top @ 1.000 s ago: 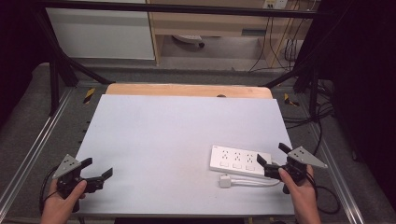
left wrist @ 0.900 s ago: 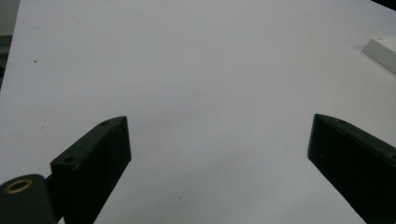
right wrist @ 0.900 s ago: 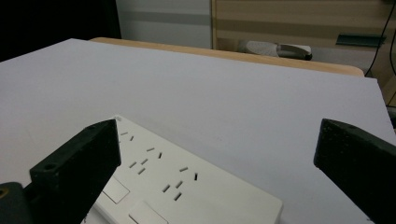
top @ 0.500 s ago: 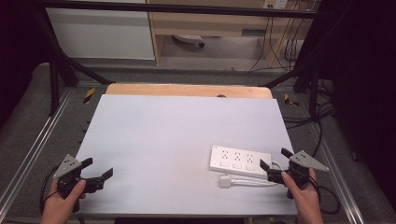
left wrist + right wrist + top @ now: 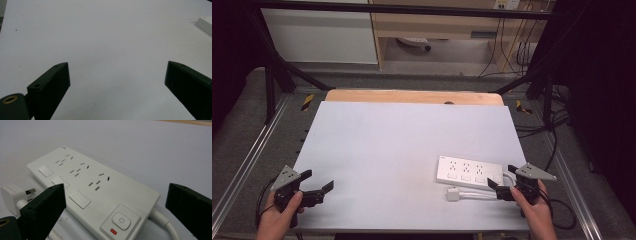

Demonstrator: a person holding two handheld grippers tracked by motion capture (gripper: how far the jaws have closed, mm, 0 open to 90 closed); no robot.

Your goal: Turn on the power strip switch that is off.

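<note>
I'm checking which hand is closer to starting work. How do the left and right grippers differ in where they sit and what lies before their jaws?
The left gripper sits at the near left of the pale grey table, with bare tabletop before its jaws. The right gripper sits at the near right, its jaws facing the end of the white rectangular power strip that carries the power button, with the strip's white plug beside it. Both are black, hand-held and open, gripping nothing.

Pale grey counter with wooden strip at far edge | grey carpet floor | metal rails either side | white cabinet and wooden shelf unit behind | cables at right | dim surroundings
</note>
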